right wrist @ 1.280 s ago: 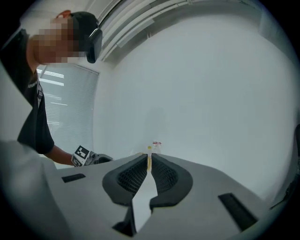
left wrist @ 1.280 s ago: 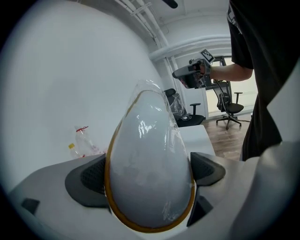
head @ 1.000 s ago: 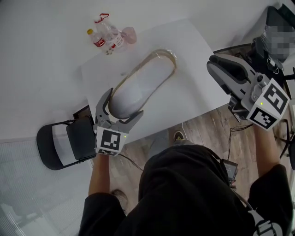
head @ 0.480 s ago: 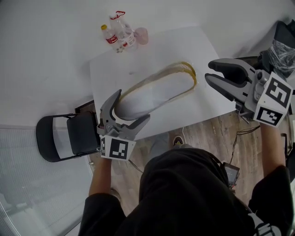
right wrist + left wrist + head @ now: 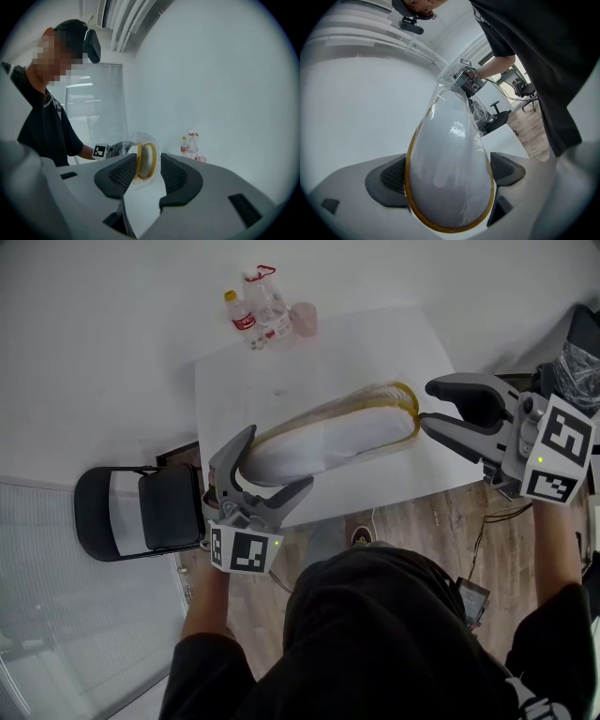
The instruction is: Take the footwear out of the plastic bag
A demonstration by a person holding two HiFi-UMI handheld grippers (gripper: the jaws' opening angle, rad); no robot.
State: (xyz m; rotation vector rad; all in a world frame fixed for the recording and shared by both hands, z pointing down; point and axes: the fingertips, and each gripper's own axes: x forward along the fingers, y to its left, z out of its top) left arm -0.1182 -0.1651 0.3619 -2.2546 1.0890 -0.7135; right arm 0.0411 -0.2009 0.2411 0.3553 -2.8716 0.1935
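Observation:
A white shoe with a tan sole rim (image 5: 328,442), wrapped in a clear plastic bag (image 5: 457,124), is held level above the white table (image 5: 375,343). My left gripper (image 5: 272,465) is shut on its near end; in the left gripper view the shoe (image 5: 450,178) fills the gap between the dark pads (image 5: 389,180). My right gripper (image 5: 428,404) faces the shoe's far end, and its jaws are opening. In the right gripper view the bagged shoe (image 5: 145,159) shows just beyond the pads (image 5: 123,176), which do not press on it.
Two drink bottles (image 5: 253,313) and a pink cup (image 5: 303,319) stand at the table's far corner. A black folding chair (image 5: 141,512) sits left of the table. Another chair with clutter (image 5: 574,362) is at the right, past my right gripper.
The left gripper has swung the bagged shoe's far end to the right, toward the right gripper. The right gripper's jaws have spread apart and now sit close to that end.

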